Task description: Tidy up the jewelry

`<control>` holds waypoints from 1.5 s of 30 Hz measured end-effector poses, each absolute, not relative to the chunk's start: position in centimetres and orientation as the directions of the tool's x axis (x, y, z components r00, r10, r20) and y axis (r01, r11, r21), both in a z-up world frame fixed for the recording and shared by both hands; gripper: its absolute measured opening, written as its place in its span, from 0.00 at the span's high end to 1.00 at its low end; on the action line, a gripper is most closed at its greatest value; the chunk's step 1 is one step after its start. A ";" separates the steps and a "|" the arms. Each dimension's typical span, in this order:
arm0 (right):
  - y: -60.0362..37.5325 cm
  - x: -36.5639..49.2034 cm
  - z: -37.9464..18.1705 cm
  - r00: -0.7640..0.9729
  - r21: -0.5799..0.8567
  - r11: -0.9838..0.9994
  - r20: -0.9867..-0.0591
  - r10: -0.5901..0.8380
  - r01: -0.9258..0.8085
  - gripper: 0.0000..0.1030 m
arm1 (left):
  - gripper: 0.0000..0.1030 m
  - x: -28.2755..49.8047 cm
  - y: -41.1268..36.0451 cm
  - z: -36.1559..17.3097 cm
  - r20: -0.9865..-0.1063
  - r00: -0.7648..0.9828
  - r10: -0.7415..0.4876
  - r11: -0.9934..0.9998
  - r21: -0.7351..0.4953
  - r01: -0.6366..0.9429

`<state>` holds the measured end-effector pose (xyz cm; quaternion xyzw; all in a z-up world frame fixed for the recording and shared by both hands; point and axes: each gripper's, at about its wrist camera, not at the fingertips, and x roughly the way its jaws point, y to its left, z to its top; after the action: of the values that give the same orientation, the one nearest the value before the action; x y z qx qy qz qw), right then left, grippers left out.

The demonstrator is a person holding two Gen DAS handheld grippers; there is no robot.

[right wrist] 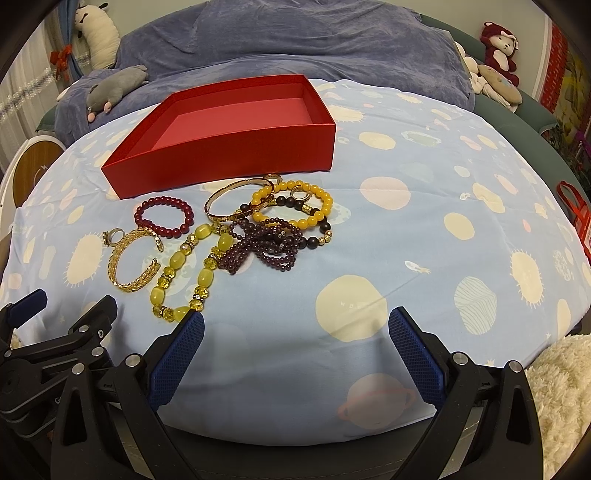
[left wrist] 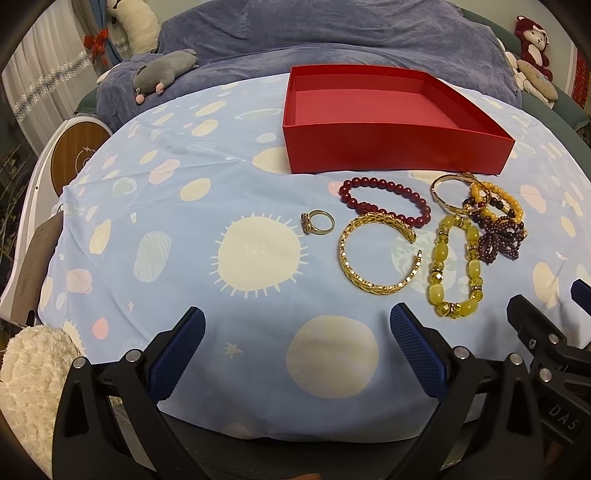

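An open, empty red box stands on a blue planet-print cloth. In front of it lie a gold ring, a red bead bracelet, an open gold cuff, a yellow stone bracelet, a thin gold bangle, an amber bead bracelet and a purple bead string. My left gripper is open and empty, near the cloth's front edge. My right gripper is open and empty, just right of the yellow bracelet.
A blue blanket lies behind the cloth with a grey plush toy on it. Stuffed animals sit at the far right. A white fluffy cloth lies at the front left, and a round wooden-topped item stands on the left.
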<state>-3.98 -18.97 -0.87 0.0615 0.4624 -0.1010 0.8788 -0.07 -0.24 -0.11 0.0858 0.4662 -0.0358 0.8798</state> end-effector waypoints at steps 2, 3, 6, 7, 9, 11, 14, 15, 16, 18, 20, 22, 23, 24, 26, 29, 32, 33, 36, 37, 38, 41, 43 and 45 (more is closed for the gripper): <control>-19.0 -4.0 -0.9 0.552 0.014 0.972 -0.825 -0.121 0.234 0.06 | 0.07 0.0 -0.2 -0.1 -0.829 0.560 0.011 0.983 0.112 0.146; -19.0 -4.0 -0.9 0.552 0.014 0.972 -0.825 -0.121 0.235 0.06 | 0.07 0.0 -0.2 -0.1 -0.830 0.557 0.007 0.983 0.107 0.148; -19.0 -4.0 -0.9 0.551 0.014 0.972 -0.826 -0.121 0.234 0.06 | 0.07 0.1 -0.2 -0.2 -0.833 0.554 0.004 0.983 0.104 0.150; -19.0 -4.0 -0.9 0.551 0.013 0.972 -0.826 -0.122 0.235 0.06 | 0.07 0.1 -0.2 -0.3 -0.833 0.553 0.005 0.983 0.105 0.149; -19.0 -4.0 -0.9 0.550 0.013 0.972 -0.826 -0.122 0.235 0.06 | 0.07 0.1 -0.2 -0.3 -0.833 0.553 0.006 0.983 0.106 0.149; -19.0 -4.0 -0.9 0.552 0.014 0.972 -0.825 -0.121 0.234 0.06 | 0.07 0.1 -0.2 -0.3 -0.834 0.551 0.006 0.983 0.105 0.149; -19.0 -4.0 -0.9 0.551 0.014 0.972 -0.825 -0.121 0.235 0.06 | 0.07 0.2 -0.2 -0.3 -0.834 0.551 0.006 0.983 0.106 0.149; -19.0 -4.0 -0.9 0.551 0.014 0.972 -0.826 -0.121 0.234 0.06 | 0.07 0.2 -0.2 -0.3 -0.834 0.551 0.007 0.983 0.106 0.149; -19.0 -4.0 -0.9 0.551 0.014 0.972 -0.826 -0.121 0.235 0.06 | 0.07 0.2 -0.2 -0.3 -0.834 0.552 0.007 0.983 0.106 0.148; -19.0 -4.0 -0.9 0.552 0.013 0.972 -0.825 -0.121 0.234 0.06 | 0.07 0.2 -0.2 -0.3 -0.834 0.552 0.008 0.983 0.107 0.148; -19.0 -4.0 -0.9 0.551 0.013 0.972 -0.826 -0.121 0.233 0.06 | 0.07 0.2 -0.2 -0.4 -0.833 0.553 0.011 0.983 0.110 0.146; -19.0 -4.0 -0.9 0.551 0.015 0.972 -0.826 -0.120 0.234 0.06 | 0.07 0.2 -0.2 -0.4 -0.834 0.552 0.010 0.983 0.109 0.147; -18.9 -4.0 -0.9 0.551 0.015 0.972 -0.826 -0.120 0.234 0.06 | 0.07 0.2 -0.2 -0.4 -0.834 0.552 0.011 0.983 0.110 0.146; -19.0 -4.0 -0.9 0.551 0.013 0.972 -0.826 -0.122 0.235 0.06 | 0.07 0.2 -0.3 -0.4 -0.833 0.552 0.013 0.983 0.112 0.146; -19.0 -4.0 -0.9 0.551 0.014 0.972 -0.826 -0.121 0.234 0.06 | 0.07 0.2 -0.2 -0.4 -0.834 0.552 0.012 0.983 0.111 0.146; -18.9 -4.0 -0.9 0.551 0.014 0.972 -0.826 -0.121 0.234 0.06 | 0.07 0.2 -0.3 -0.4 -0.833 0.553 0.012 0.983 0.111 0.146; -19.0 -4.0 -0.9 0.552 0.016 0.972 -0.825 -0.119 0.234 0.06 | 0.07 0.3 -0.2 -0.4 -0.834 0.551 0.007 0.983 0.105 0.147; -19.0 -4.0 -0.9 0.551 0.014 0.972 -0.826 -0.121 0.235 0.06 | 0.07 0.2 -0.2 -0.4 -0.836 0.549 0.001 0.984 0.099 0.149; -19.0 -4.0 -0.9 0.550 0.016 0.972 -0.826 -0.119 0.234 0.06 | 0.07 0.3 0.0 -0.5 -0.840 0.542 -0.012 0.985 0.081 0.149; -19.0 -4.0 -0.9 0.549 0.016 0.972 -0.827 -0.119 0.235 0.06 | 0.07 0.3 0.1 -0.6 -0.842 0.539 -0.013 0.986 0.080 0.148; -19.0 -4.0 -0.9 0.548 0.017 0.972 -0.828 -0.119 0.236 0.06 | 0.07 0.3 0.1 -0.6 -0.843 0.538 -0.014 0.986 0.078 0.147; -19.0 -4.1 -1.1 0.546 0.021 0.971 -0.830 -0.116 0.238 0.06 | 0.07 0.3 0.0 -0.5 -0.842 0.539 -0.017 0.985 0.077 0.153; -19.1 -4.1 -1.1 0.544 0.024 0.971 -0.831 -0.114 0.240 0.06 | 0.07 0.3 -0.1 -0.5 -0.841 0.540 -0.018 0.984 0.080 0.158; -19.1 -4.0 -1.2 0.542 0.027 0.970 -0.833 -0.111 0.240 0.06 | 0.07 0.3 -0.1 -0.5 -0.843 0.538 -0.021 0.984 0.078 0.161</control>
<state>-4.05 -19.10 -1.16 0.0692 0.4680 -0.1003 0.8753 0.28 -0.11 -0.49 0.0730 0.4780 -0.0519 0.8738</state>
